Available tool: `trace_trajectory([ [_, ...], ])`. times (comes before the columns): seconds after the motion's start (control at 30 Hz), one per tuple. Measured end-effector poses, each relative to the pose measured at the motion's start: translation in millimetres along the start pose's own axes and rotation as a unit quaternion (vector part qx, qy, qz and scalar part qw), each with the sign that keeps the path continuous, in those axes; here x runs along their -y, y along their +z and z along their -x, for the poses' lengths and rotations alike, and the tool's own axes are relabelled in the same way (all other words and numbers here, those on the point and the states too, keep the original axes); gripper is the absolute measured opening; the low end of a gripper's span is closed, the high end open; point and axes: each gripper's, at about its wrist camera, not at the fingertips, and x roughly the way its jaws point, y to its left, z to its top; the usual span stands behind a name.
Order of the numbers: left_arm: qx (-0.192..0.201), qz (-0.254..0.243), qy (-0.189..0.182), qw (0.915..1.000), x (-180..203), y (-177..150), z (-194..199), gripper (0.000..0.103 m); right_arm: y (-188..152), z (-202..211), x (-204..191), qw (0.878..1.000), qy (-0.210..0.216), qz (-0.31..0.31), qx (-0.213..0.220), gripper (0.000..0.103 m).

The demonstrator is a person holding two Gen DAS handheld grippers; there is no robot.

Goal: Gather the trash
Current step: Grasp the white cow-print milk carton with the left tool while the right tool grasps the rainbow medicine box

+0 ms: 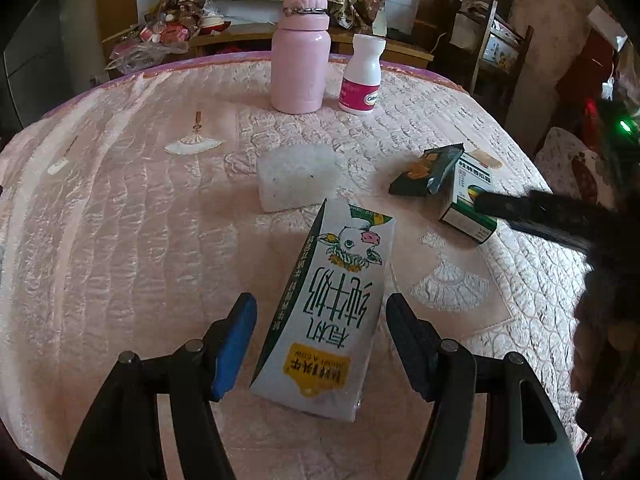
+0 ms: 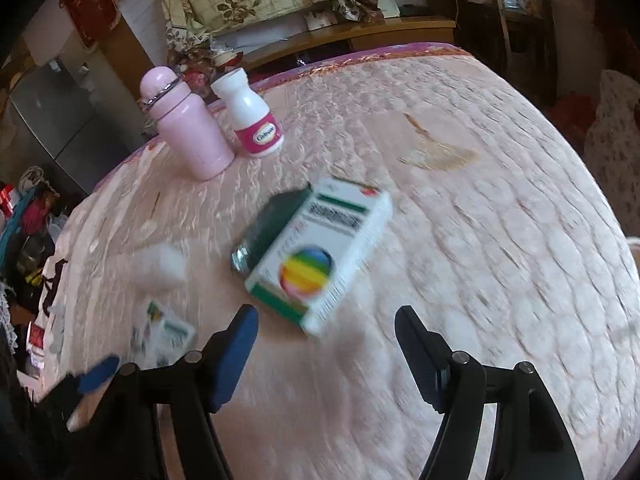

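Left tongs [image 1: 320, 344] are standing spread around the milk carton [image 1: 328, 312], which is lying flat on the pink tabletop [image 1: 120, 220], not yet pinched. Right tongs [image 2: 326, 344] are hanging spread just before the medicine box [image 2: 320, 252], beside a dark wrapper [image 2: 272, 228].

On the bed [image 1: 120, 220], the milk carton [image 1: 332, 300] lies nearest, between the left tongs [image 1: 322, 344]. Behind it sits a foam block [image 1: 298, 176]; to its right, a wrapper [image 1: 430, 170] leans on a medicine box [image 1: 466, 200]. Farthest back stand a flask [image 1: 300, 52] and, right of it, a pill bottle [image 1: 362, 74].
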Motion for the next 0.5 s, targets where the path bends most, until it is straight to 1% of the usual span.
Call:
trace_trajectory([
  [0.1, -0.003, -0.001, -0.003, 1.0000, 1, 1, -3, 0.068, 16, -24, -8, 1.000, -0.013, -0.001, -0.010, 0.074],
  [0.13, -0.003, -0.002, -0.004, 1.0000, 1, 1, -3, 0.068, 19, -30, -10, 1.000, -0.019, -0.001, -0.013, 0.076],
  [0.2, -0.004, -0.002, -0.006, 1.0000, 2, 1, -4, 0.068, 25, -37, -11, 1.000, -0.015, -0.006, -0.013, 0.077],
  [0.27, -0.003, -0.003, -0.005, 1.0000, 1, 1, -3, 0.068, 27, -42, -12, 0.999, -0.024, 0.004, -0.026, 0.077],
  [0.33, -0.005, -0.001, -0.004, 1.0000, 1, 1, -5, 0.068, 26, -40, -10, 0.999, -0.025, 0.009, -0.022, 0.076],
  [0.37, -0.007, 0.002, -0.003, 1.0000, 0, 1, -6, 0.068, 25, -38, -9, 0.999, -0.024, 0.010, -0.022, 0.068],
  [0.5, -0.005, 0.010, -0.002, 0.9999, -2, 0, -5, 0.068, 12, -22, -8, 0.999, -0.017, 0.032, -0.036, 0.068],
])
